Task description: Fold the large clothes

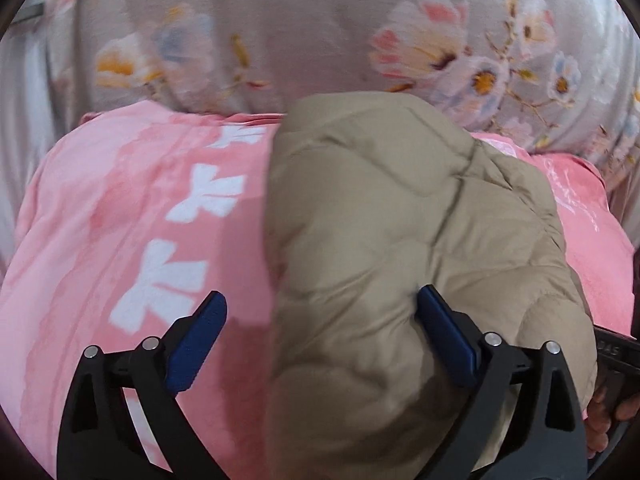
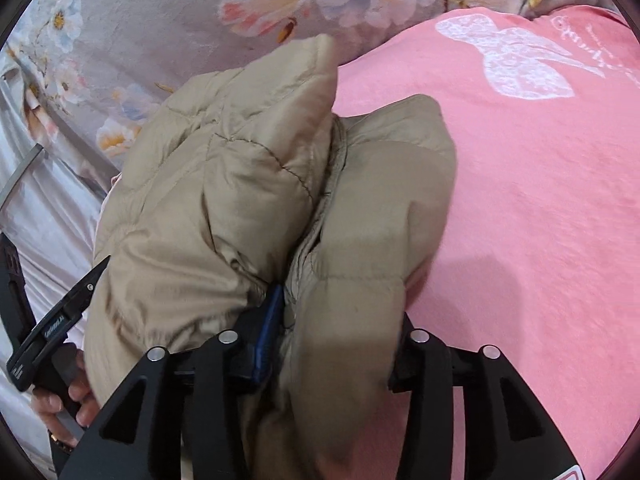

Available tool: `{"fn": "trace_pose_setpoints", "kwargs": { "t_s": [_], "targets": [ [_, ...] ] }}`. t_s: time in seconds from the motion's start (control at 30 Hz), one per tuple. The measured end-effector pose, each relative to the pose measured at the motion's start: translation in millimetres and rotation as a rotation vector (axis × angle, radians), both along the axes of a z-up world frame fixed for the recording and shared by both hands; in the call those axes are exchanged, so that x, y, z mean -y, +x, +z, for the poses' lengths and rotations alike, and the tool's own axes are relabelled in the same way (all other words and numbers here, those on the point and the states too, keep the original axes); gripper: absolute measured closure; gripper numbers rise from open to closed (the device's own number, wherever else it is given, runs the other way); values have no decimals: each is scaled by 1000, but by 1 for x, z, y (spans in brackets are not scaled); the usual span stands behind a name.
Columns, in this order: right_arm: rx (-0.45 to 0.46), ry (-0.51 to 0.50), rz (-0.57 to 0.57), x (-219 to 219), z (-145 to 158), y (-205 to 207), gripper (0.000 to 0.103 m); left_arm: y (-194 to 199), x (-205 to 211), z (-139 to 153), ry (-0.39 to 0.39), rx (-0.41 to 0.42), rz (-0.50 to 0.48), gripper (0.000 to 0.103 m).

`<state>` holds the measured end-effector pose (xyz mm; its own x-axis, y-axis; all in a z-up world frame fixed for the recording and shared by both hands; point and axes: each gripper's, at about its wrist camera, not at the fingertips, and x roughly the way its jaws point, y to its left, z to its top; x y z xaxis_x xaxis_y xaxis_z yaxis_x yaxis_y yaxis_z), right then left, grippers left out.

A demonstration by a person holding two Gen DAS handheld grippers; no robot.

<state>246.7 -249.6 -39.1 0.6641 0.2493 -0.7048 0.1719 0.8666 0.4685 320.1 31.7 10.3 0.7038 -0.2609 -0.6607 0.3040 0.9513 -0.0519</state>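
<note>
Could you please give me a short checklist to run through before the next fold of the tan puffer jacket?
1. Left hand-held gripper around jacket: ok, jaws wide, not clamped.
2. Right hand-held gripper gripping: cannot tell, one finger hidden by fabric.
3. Tan puffer jacket flat: not ok, bunched.
4. Jacket rests on pink blanket: ok.
5. Floral sheet clear of jacket: ok.

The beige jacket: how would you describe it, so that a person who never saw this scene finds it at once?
Look at the pink blanket with white prints, which lies below the grey flowered sheet. On it lies a puffy bundle, the beige jacket. It alone is plain tan and quilted with stitched seams; everything around it is printed.
</note>
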Motion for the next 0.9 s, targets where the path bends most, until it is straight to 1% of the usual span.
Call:
{"fn": "trace_pose_setpoints", "kwargs": {
  "t_s": [0.03, 0.1, 0.17, 0.2, 0.23, 0.27, 0.3, 0.33, 0.4, 0.47, 0.57, 0.63, 0.73, 0.9],
  "targets": [
    [-6, -13, -11, 3, 5, -11, 58, -4, -9, 3, -16, -15, 4, 9],
    [-14, -84, -45, 9, 19, -39, 58, -11, -28, 9, -30, -45, 31, 9],
    [2, -144, -77, 10, 36, -59, 58, -19, -42, 18, -14, -55, 73, 9],
    [11, -169, -87, 7, 43, -64, 59, -24, -48, 25, 9, -52, 109, 9],
    [19, -199, -90, 2, 53, -68, 65, -26, -50, 29, 21, -51, 130, 9],
    [30, -218, -84, -3, 61, -69, 69, -28, -51, 35, 25, -50, 148, 9],
    [43, -234, -69, -13, 72, -67, 77, -30, -50, 42, 18, -51, 160, 9],
    [54, -244, -49, -24, 81, -62, 81, -31, -47, 48, 6, -51, 161, 9],
    [76, -268, -11, -44, 92, -50, 85, -33, -35, 58, -3, -47, 153, 9],
    [95, -332, 3, -65, 99, -34, 86, -30, -16, 65, 12, -38, 155, 9],
    [89, -360, 13, -81, 97, -12, 86, -18, 4, 60, 37, -39, 182, 9],
    [67, -414, 6, -90, 86, 5, 87, -1, 16, 45, 53, -82, 198, 9],
    [41, -456, 0, -94, 68, 17, 87, 17, 25, 22, 60, -136, 212, 9],
    [29, -454, -20, -86, 44, 25, 87, 25, 30, 0, 25, -145, 210, 8]
  ]
}}
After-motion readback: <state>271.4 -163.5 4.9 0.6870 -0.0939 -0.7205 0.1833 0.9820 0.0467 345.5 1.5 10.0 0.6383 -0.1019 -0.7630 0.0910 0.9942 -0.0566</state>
